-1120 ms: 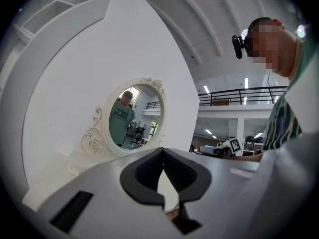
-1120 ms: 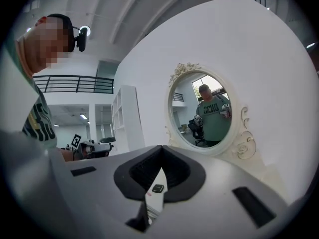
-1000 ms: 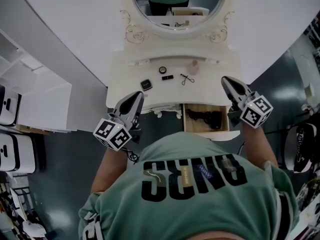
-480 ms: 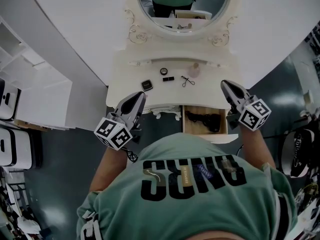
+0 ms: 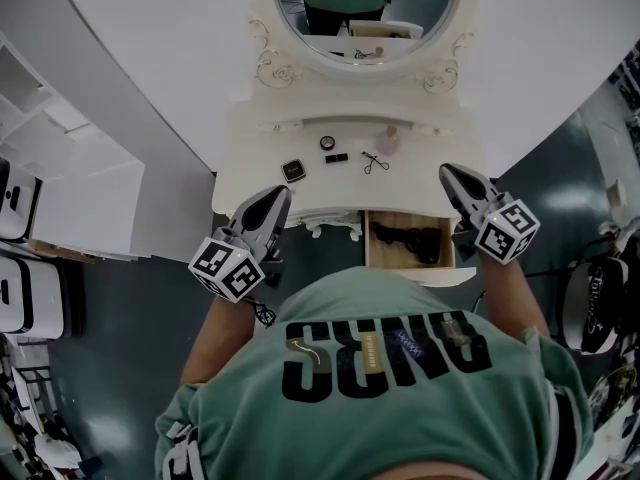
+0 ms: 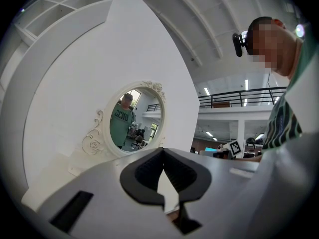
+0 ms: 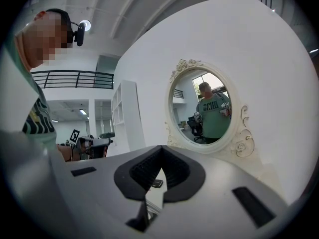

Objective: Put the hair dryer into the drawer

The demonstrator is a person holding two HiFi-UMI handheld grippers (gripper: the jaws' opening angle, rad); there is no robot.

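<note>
Evidently left claw [image 5: 281,192] and right claw [image 5: 446,169] are pressed together, empty (hair dryer [image 5: 410,236] lies in drawer [image 5: 371,246]).

Black hair dryer [image 5: 408,236]; cream dresser [image 5: 258,163]; green shirt [image 5: 380,393].

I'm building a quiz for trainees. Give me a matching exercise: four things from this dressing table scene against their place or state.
1 hair dryer
2 oval mirror
3 pink bottle
4 right gripper

a on the tabletop
b jaws shut, empty
c in the open drawer
d upright behind the tabletop

Pairs: 1-c, 2-d, 3-a, 4-b
</note>
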